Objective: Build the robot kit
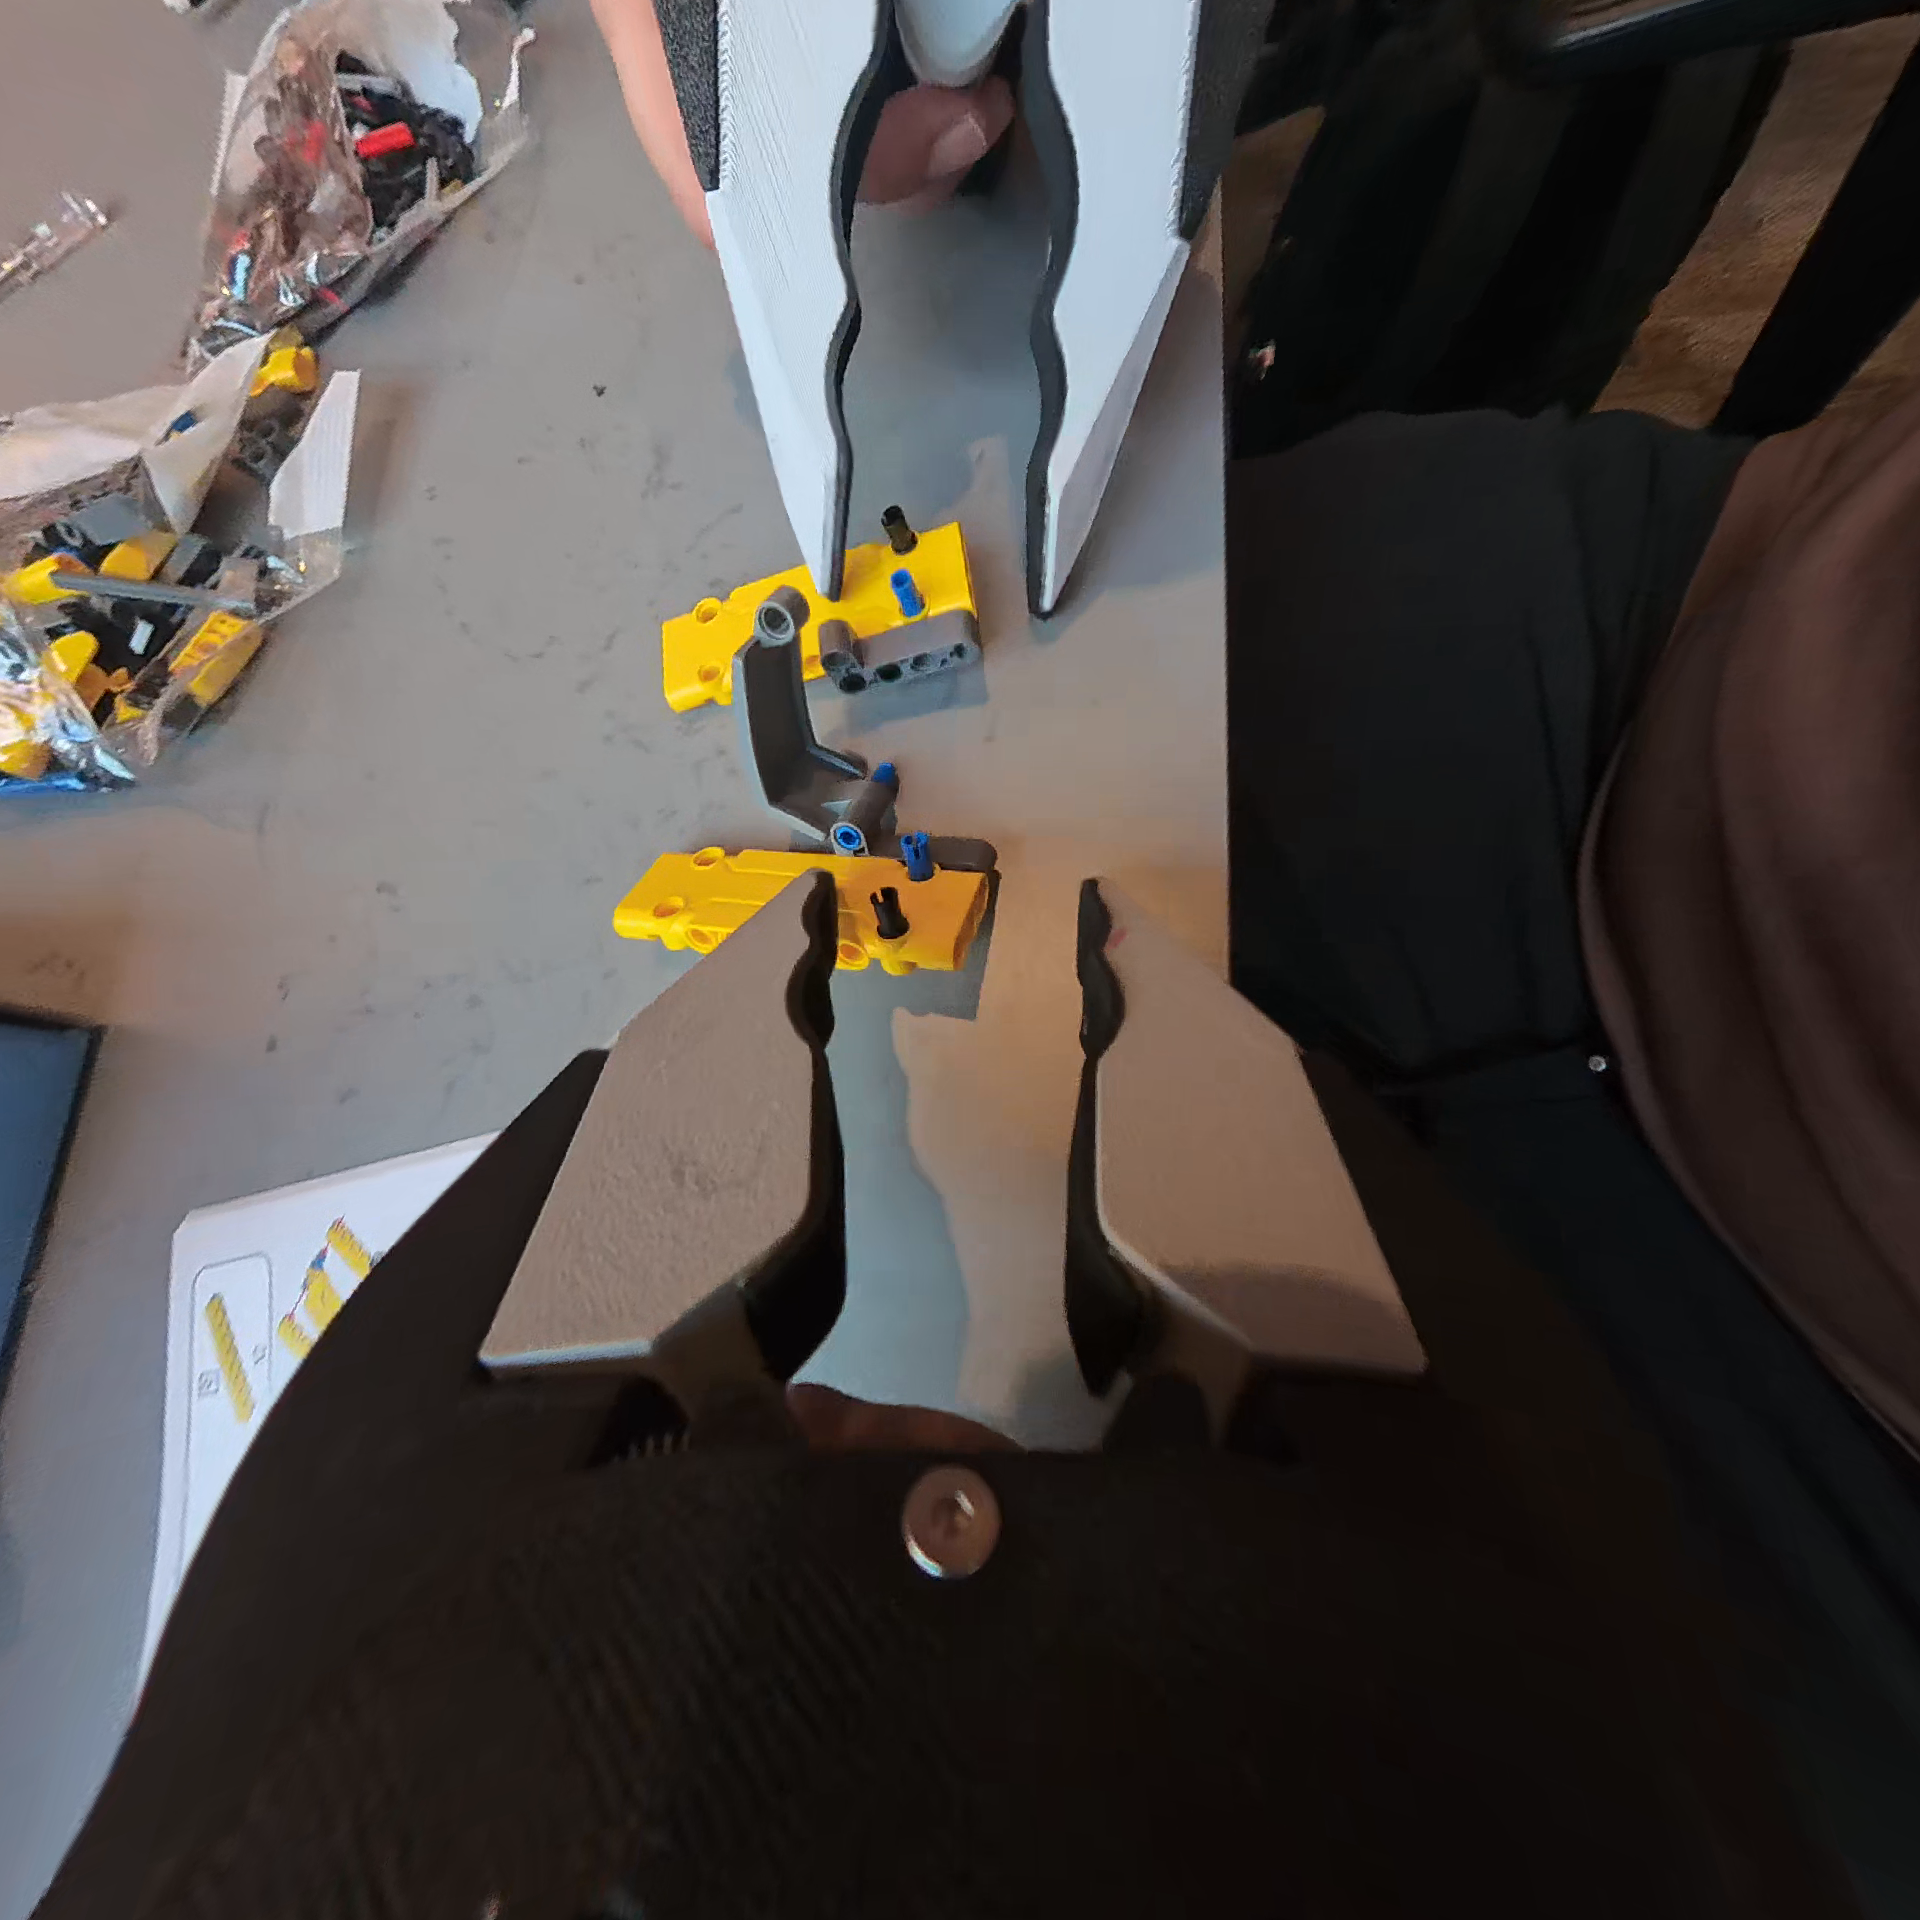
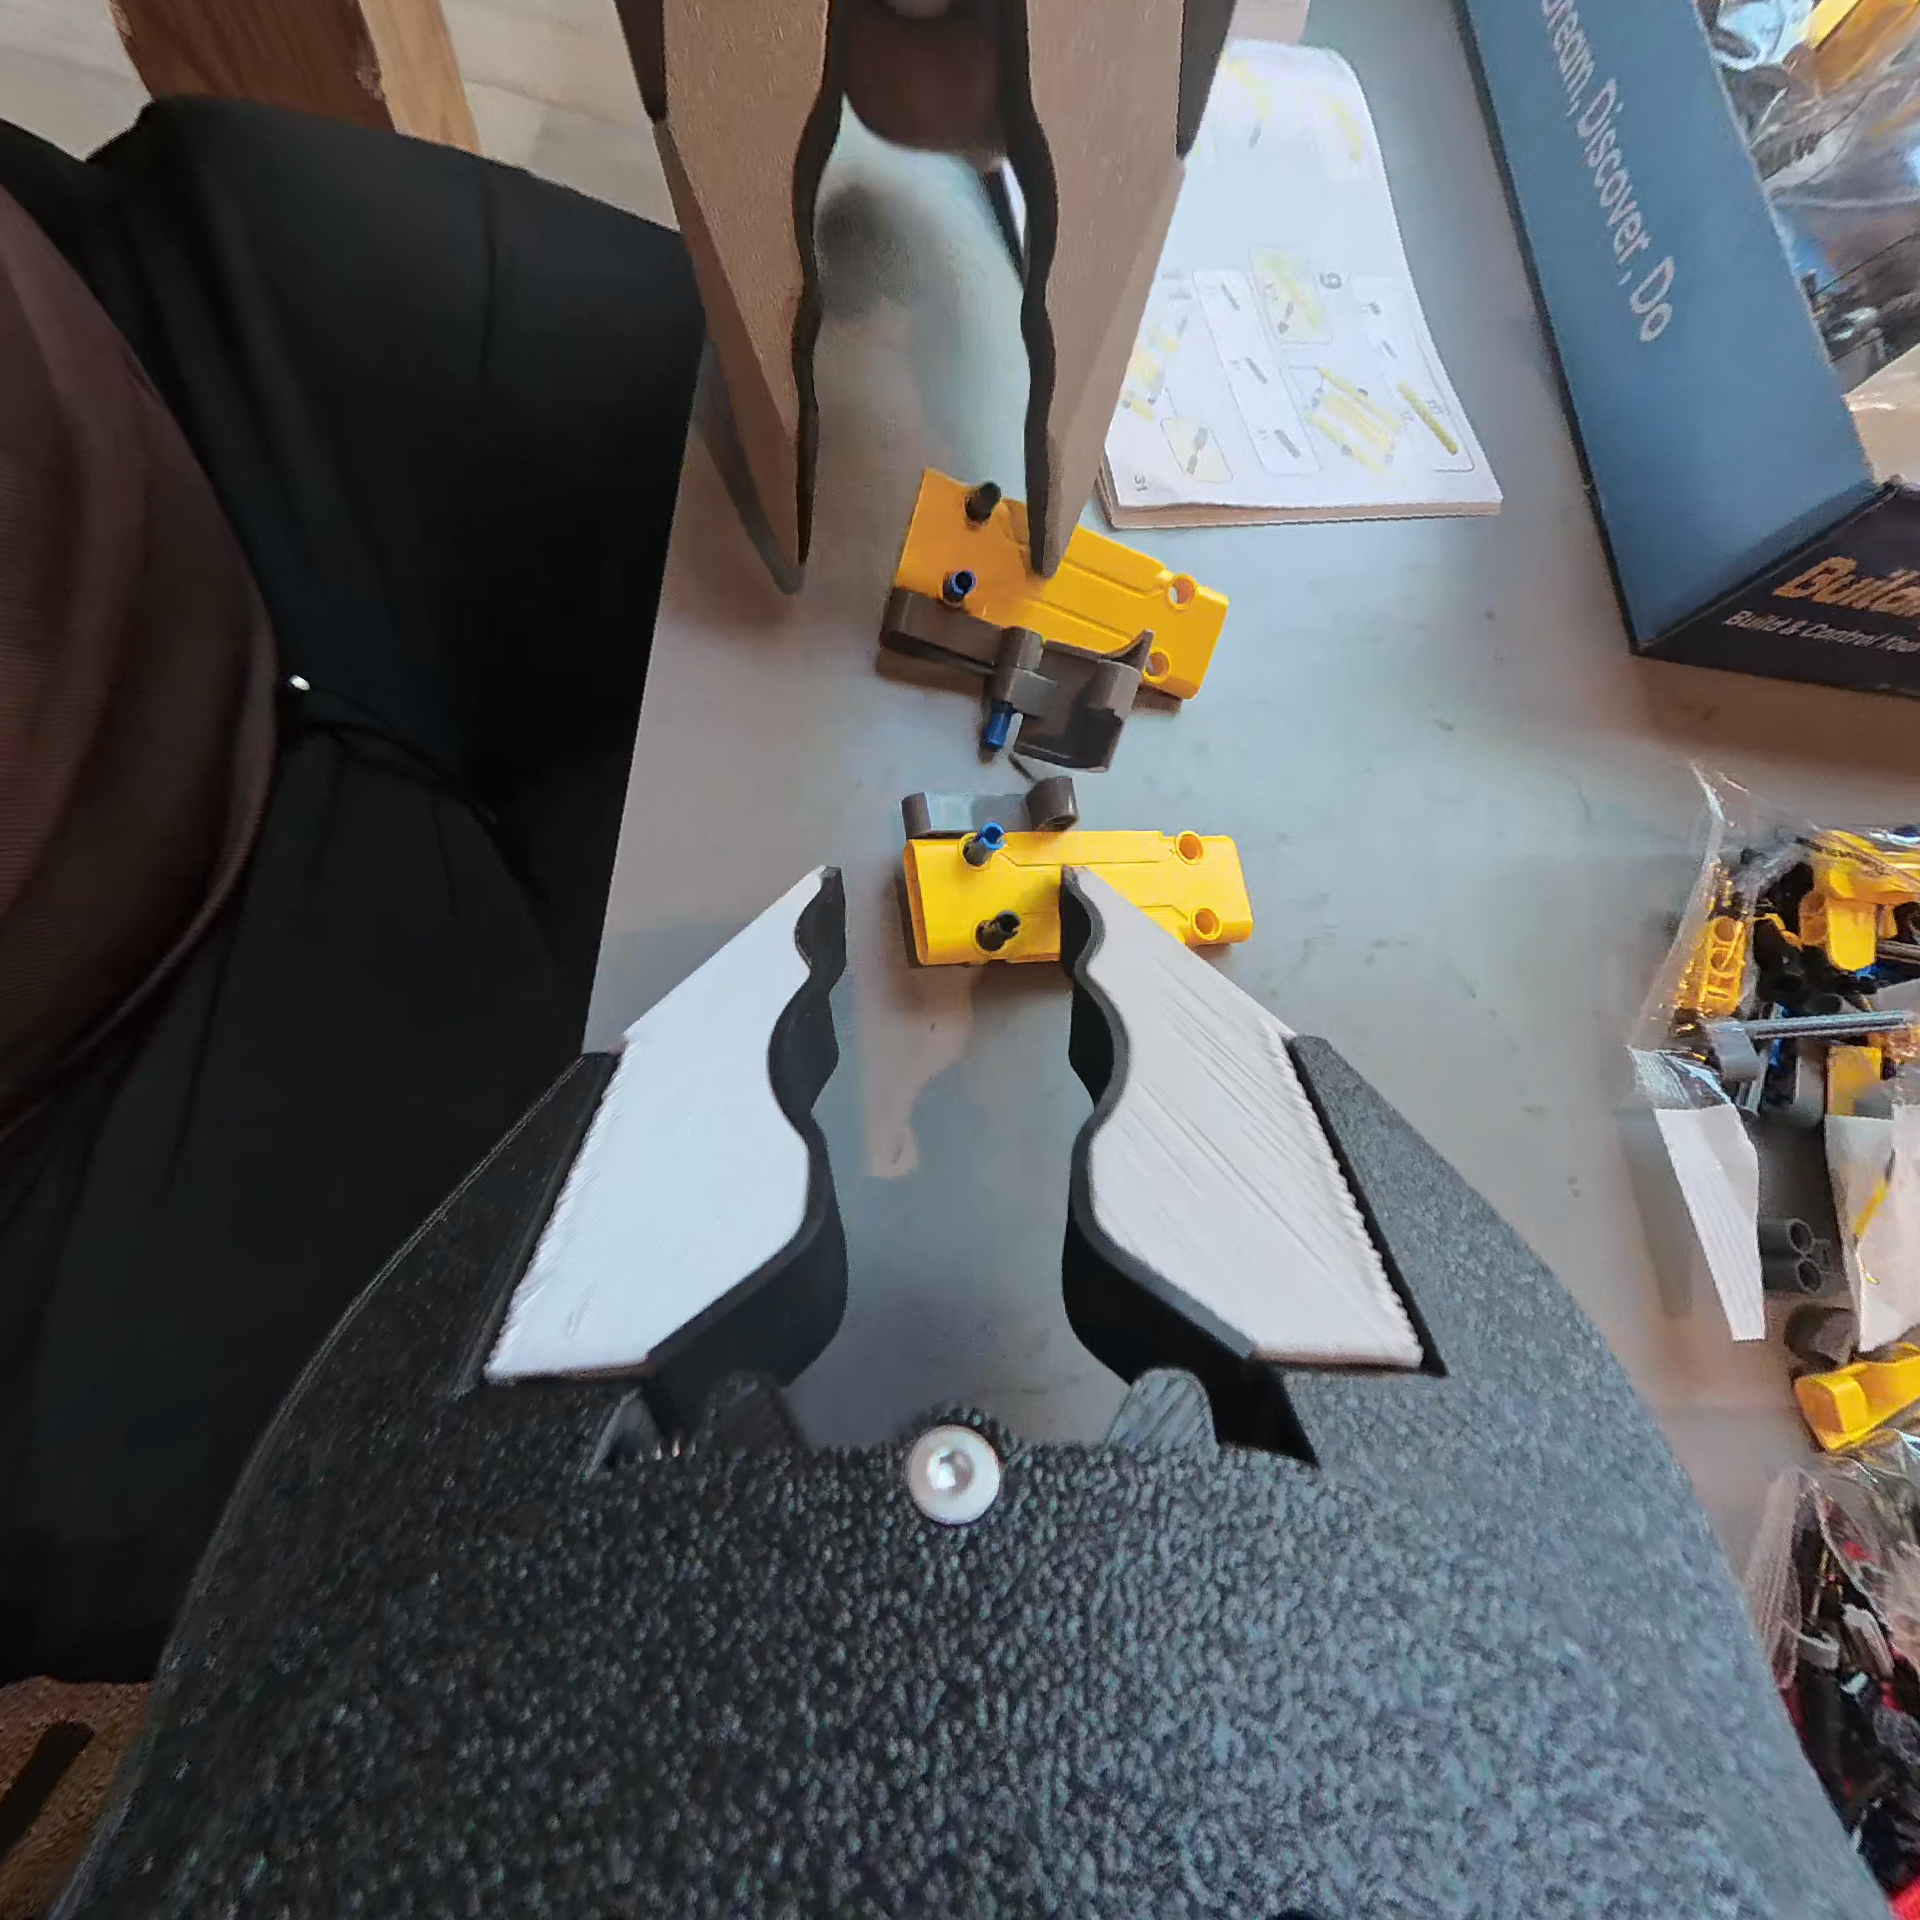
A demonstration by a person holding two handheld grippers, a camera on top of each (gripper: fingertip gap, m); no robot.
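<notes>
Two flat yellow building-set panels with blue and black pins lie near the grey table's edge. My left gripper [image 1: 956, 899] is open. One fingertip [image 1: 816, 914] rests on the first yellow panel [image 1: 717, 899], whose pin end lies between the jaws. It also shows in the right wrist view [image 2: 1122, 597]. A grey angled piece [image 1: 774, 727] stands beside that panel. My right gripper [image 2: 951, 883] is open. One fingertip [image 2: 1075, 894] is on the second yellow panel [image 2: 1143, 894], which has a grey holed beam [image 2: 987, 805] along it. Both grippers hold nothing.
Clear bags of loose parts [image 1: 343, 166] [image 1: 125, 623] [image 2: 1787, 987] lie on the table [image 1: 468, 727]. An instruction booklet [image 2: 1299, 395] and a blue box [image 2: 1662, 343] sit beyond. A person in dark clothes [image 2: 364, 623] sits at the table edge close to the panels. One gripper's finger ends stand about 7 cm off the other's.
</notes>
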